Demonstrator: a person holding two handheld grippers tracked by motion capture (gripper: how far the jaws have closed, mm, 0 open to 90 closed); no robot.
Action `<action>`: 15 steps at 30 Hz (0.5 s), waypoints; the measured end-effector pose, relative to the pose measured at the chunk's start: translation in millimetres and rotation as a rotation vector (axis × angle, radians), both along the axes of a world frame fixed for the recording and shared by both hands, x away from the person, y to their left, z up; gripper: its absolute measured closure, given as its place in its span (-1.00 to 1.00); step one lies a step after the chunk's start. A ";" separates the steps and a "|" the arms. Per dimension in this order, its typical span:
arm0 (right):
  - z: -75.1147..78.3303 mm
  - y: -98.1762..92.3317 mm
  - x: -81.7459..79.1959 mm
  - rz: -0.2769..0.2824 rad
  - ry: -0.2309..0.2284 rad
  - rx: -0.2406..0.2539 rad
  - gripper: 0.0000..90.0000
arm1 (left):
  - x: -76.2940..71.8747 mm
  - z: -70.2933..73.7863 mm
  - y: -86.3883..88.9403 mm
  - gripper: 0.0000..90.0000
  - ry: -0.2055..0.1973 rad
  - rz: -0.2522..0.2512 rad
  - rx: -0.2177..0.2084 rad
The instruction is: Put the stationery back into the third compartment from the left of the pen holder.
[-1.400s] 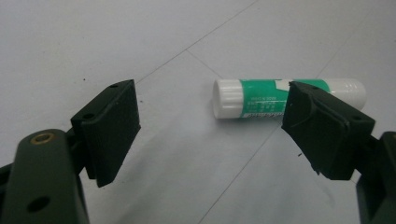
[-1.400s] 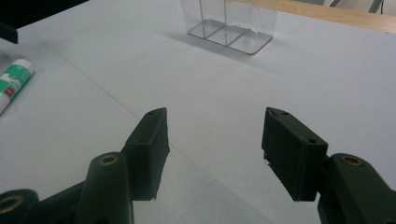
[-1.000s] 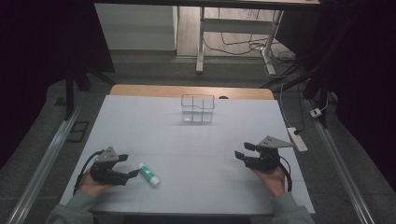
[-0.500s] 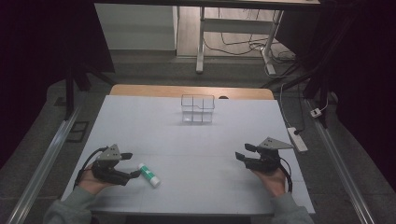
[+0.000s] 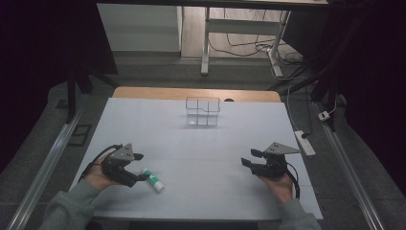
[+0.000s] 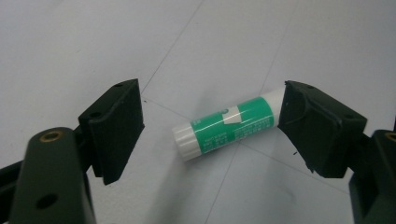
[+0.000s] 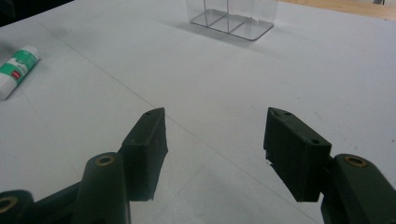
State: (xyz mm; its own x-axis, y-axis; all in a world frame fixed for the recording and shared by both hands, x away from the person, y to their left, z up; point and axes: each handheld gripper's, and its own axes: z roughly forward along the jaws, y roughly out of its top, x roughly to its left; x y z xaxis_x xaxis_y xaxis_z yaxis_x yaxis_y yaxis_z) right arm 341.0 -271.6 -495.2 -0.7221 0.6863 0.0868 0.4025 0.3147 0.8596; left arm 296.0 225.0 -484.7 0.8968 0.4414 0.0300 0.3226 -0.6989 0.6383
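Note:
A green and white glue stick (image 6: 226, 127) lies flat on the white table (image 5: 201, 143), near the front left (image 5: 153, 180). My left gripper (image 5: 141, 166) is open and low over it, one jaw on each side of the stick. In the left gripper view the stick's far end touches or sits just behind the right-hand jaw. My right gripper (image 5: 249, 158) is open at the front right with nothing between its jaws (image 7: 212, 140). From the right gripper view the glue stick (image 7: 16, 70) lies far off at the left edge.
A clear plastic organiser with compartments (image 5: 202, 111) stands at the back middle of the table, also seen in the right gripper view (image 7: 233, 16). A power strip (image 5: 305, 143) lies off the right edge. Metal rails run along both sides of the table.
Both hands have barely shifted. The left gripper stays over the glue stick and the right gripper stays open at the front right.

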 end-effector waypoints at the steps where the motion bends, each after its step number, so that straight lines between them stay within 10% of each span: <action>1: -0.3 0.1 0.2 0.001 0.002 0.000 -0.13 | 1.3 1.1 -0.9 -0.49 0.000 -0.019 0.019; 15: -2.0 -0.7 1.6 0.006 0.018 0.005 -0.14 | 20.8 6.2 -27.4 -0.32 -0.012 -0.326 0.320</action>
State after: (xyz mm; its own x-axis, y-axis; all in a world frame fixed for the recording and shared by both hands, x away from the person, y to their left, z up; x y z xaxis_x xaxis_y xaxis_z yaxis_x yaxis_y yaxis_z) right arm 342.6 -272.2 -497.2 -0.7248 0.6812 0.1035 0.4161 0.3130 0.8537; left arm 316.8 197.6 -478.4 0.9862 0.1029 0.1297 0.0472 -0.9255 0.3759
